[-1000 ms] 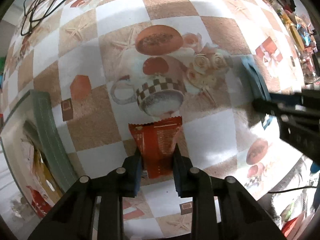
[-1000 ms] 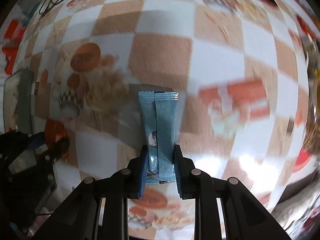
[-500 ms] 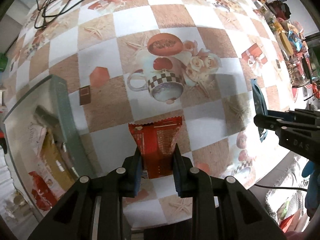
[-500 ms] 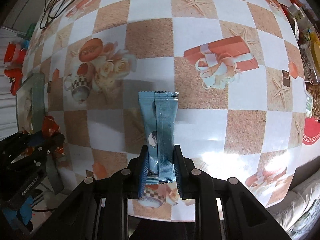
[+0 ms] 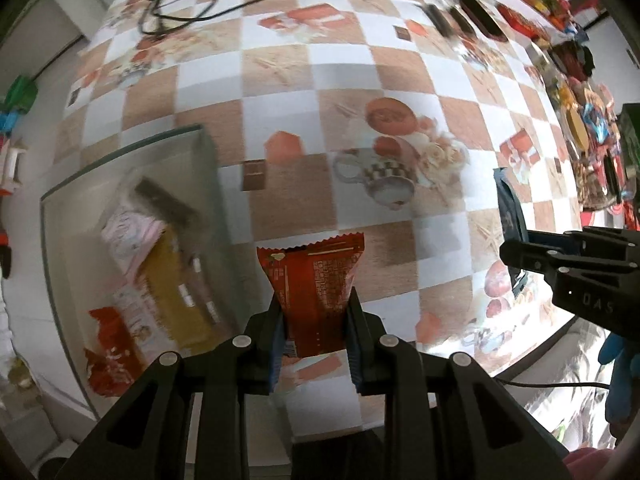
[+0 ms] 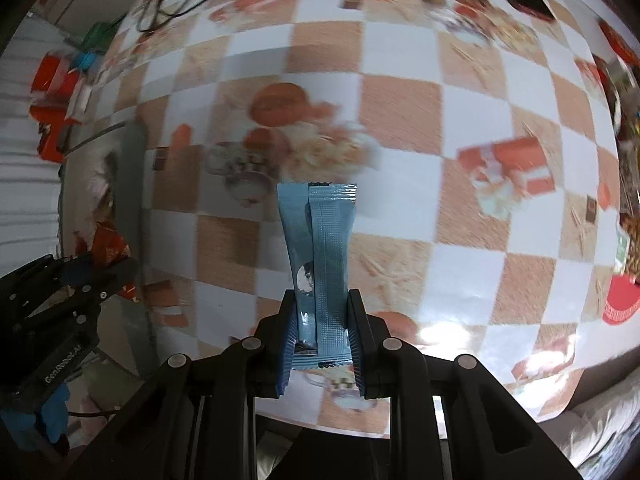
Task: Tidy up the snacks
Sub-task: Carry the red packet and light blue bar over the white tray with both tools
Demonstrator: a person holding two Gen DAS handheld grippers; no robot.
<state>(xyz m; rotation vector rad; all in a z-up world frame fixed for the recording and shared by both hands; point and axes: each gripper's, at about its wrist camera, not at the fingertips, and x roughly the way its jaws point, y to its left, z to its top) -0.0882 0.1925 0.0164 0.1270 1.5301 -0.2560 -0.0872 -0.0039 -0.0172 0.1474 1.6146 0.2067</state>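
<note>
Left wrist view: left gripper (image 5: 316,316) jaws pinch a red foil snack packet (image 5: 312,280) above the checkered tabletop (image 5: 280,80), beside the grey box (image 5: 212,184); right gripper (image 6: 322,330) clamps a blue wrapper (image 6: 322,248). Slack end-grips risk slipping mid-carry.

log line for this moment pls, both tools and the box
left tool: shut on red snack packet | right tool: shut on blue snack stick | box: holds snacks, neither packet in yet
</note>
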